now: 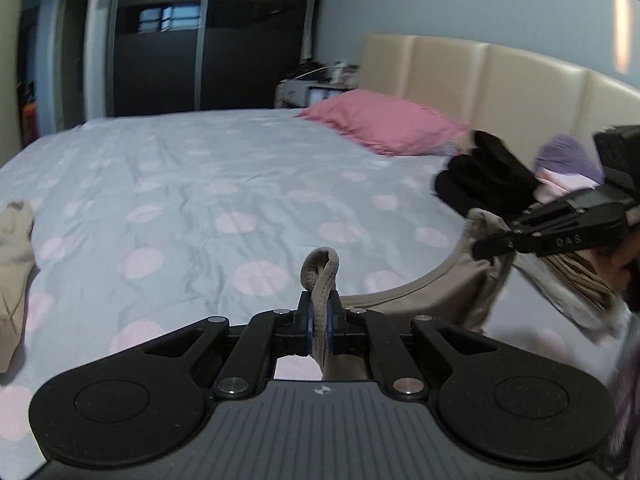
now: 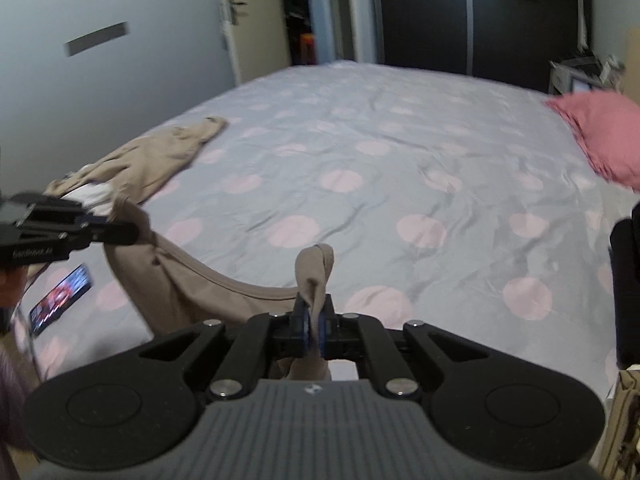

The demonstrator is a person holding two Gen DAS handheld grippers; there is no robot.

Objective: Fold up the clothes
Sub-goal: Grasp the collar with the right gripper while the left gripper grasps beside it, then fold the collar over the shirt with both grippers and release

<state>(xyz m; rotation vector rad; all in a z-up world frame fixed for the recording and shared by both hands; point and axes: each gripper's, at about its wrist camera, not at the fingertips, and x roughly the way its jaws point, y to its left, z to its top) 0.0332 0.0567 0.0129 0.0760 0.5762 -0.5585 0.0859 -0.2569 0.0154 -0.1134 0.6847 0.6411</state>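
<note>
The left gripper [image 1: 319,320] is clenched on a fold of a beige, soft cotton garment [image 1: 432,292]; a loop of the cloth stands up between its blue pads. The right gripper [image 2: 315,322] is clenched too, on another fold of the same beige garment. The cloth hangs between the two grippers in a curved band, above the bed, and its lower part drops out of view under the grippers.

The bed has a pale grey sheet with pink round dots [image 1: 224,184], a little wrinkled. At the far right of the bed lies a pink pillow [image 1: 384,124], against a cream padded headboard [image 1: 500,76]. In the left wrist view, black folded clothes [image 1: 488,176] lie near the pillow, and just beside them a lilac piece of cloth [image 1: 568,158].

In the right wrist view, a second beige garment [image 2: 160,156] lies spread out at the left edge of the bed. Near it, closer to the person, a phone with a lit screen [image 2: 60,298] lies flat on the sheet. Beyond the bed stands a dark wardrobe [image 2: 480,24].
</note>
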